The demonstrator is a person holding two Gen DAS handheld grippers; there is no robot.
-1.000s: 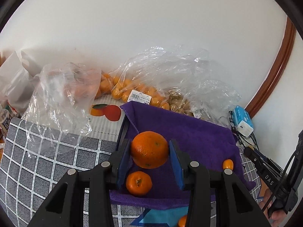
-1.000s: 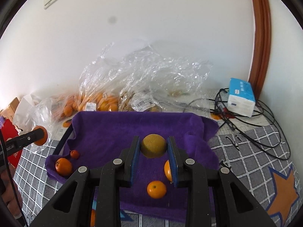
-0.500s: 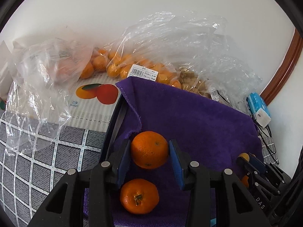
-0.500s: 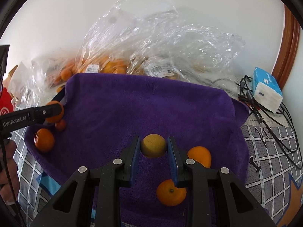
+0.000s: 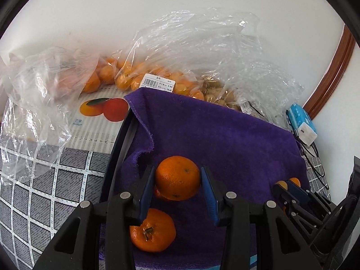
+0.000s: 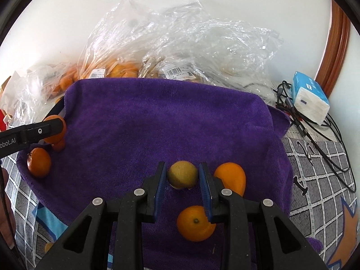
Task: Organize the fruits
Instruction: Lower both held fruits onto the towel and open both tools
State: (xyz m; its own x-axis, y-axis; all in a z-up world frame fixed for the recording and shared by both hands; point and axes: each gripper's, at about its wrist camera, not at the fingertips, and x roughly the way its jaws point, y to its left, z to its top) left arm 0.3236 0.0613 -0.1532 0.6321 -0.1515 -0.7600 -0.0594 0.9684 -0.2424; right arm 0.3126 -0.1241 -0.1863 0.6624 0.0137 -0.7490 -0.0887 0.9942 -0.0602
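My left gripper point(image 5: 177, 180) is shut on an orange mandarin point(image 5: 177, 176), low over the left end of the purple cloth point(image 5: 213, 135). Another mandarin point(image 5: 153, 231) lies just below it, and a small one point(image 5: 158, 193) peeks out underneath. My right gripper point(image 6: 182, 175) has a round yellow fruit point(image 6: 182, 174) between its pads, down on the purple cloth point(image 6: 168, 123). Its jaws are opening, with the pads still against the fruit. Two oranges point(image 6: 231, 177) point(image 6: 195, 223) lie beside the right gripper's fingers.
Clear plastic bags of small oranges point(image 5: 139, 76) and brown fruit point(image 5: 216, 90) are heaped against the white wall behind the cloth. A black rim point(image 5: 121, 139) shows under the cloth's left edge. A blue tissue pack point(image 6: 310, 99) and black cables point(image 6: 315, 135) lie at right.
Both grippers have come down close to the purple cloth, each with its fruit between the pads. The cloth and the fruit lying on it now look much nearer.
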